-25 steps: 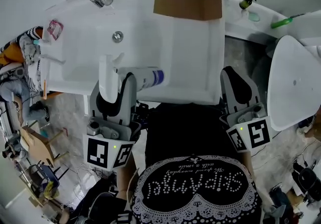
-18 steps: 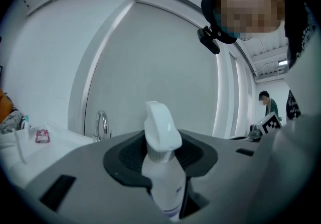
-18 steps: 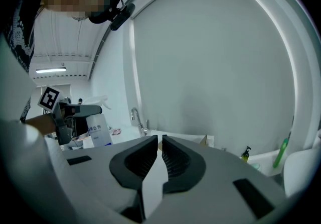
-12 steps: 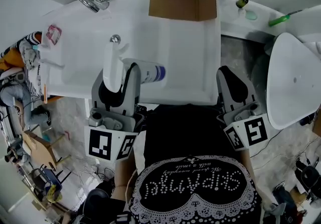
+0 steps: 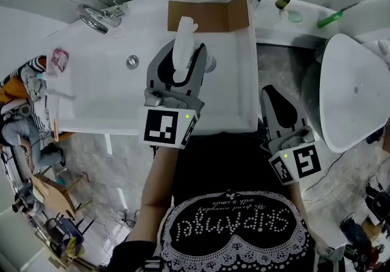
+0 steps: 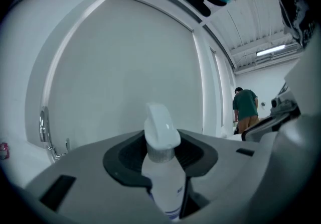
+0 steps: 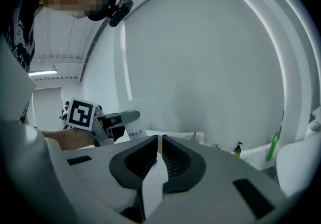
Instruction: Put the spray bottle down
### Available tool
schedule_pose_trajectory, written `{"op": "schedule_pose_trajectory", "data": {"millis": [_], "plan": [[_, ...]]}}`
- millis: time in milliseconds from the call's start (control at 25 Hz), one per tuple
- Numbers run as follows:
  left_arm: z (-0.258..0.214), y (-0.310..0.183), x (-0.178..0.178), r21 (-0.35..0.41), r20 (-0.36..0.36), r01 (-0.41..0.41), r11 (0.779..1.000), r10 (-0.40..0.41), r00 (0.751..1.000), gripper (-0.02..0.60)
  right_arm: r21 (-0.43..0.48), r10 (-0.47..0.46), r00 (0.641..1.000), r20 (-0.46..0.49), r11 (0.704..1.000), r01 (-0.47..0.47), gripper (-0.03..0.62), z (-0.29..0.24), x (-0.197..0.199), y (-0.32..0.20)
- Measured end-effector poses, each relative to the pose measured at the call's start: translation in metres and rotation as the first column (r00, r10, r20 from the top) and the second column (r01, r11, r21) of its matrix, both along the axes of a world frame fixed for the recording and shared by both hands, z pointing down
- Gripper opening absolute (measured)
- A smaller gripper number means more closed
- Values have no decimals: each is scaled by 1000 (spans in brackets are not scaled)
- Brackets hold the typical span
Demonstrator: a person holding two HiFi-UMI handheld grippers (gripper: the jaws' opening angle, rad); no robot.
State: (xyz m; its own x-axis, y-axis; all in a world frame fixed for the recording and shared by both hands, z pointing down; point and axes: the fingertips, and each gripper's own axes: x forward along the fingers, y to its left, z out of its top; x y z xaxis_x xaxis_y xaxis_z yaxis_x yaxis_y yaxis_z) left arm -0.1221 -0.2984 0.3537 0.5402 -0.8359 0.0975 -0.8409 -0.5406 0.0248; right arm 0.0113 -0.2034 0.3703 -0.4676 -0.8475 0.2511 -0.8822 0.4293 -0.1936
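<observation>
The white spray bottle [image 5: 182, 44], which has a blue-banded label, stands nearly upright between the jaws of my left gripper [image 5: 181, 56], and the pads are shut on its body. It hangs over the white counter [image 5: 234, 75] just in front of the brown cardboard box [image 5: 207, 16]. In the left gripper view the spray bottle [image 6: 161, 168] rises between the dark pads, its trigger head on top. My right gripper [image 5: 274, 93] stays off the counter's front right corner, jaws shut and empty; in its own view the right gripper [image 7: 159, 150] shows its pads together.
A chrome faucet [image 5: 96, 16] and a drain [image 5: 132, 61] mark the sink basin at left. A small dark bottle [image 5: 282, 1] and a green item [image 5: 332, 19] sit on the back ledge at right. A white rounded fixture [image 5: 350, 91] stands to the right.
My left gripper has carried the bottle from the counter's front edge forward and to the right, up to the cardboard box. The bottle has turned more upright. The right gripper has stayed put.
</observation>
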Motion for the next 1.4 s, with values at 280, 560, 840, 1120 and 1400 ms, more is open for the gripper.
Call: {"op": "schedule_pose_trajectory", "data": {"millis": [280, 560, 840, 1120, 1400], "plan": [[42, -13, 33, -21, 86, -22, 1000, 23, 996, 156, -20, 33, 999, 1, 999, -33, 40, 5, 11, -1], [47, -11, 53, 103, 181, -51, 993, 32, 983, 160, -31, 35, 999, 4, 999, -35, 40, 8, 16, -2], [49, -7, 54, 132, 185, -48, 990, 23, 982, 163, -31, 15, 1000, 8, 999, -15, 40, 10, 10, -4], [45, -3, 57, 137, 230, -70, 988, 37, 972, 236, -28, 7, 1000, 12, 1000, -6, 40, 10, 9, -2], [13, 9, 47, 172, 267, -121, 978, 72, 961, 250, -21, 8, 1000, 20, 1000, -7, 40, 7, 8, -2]]}}
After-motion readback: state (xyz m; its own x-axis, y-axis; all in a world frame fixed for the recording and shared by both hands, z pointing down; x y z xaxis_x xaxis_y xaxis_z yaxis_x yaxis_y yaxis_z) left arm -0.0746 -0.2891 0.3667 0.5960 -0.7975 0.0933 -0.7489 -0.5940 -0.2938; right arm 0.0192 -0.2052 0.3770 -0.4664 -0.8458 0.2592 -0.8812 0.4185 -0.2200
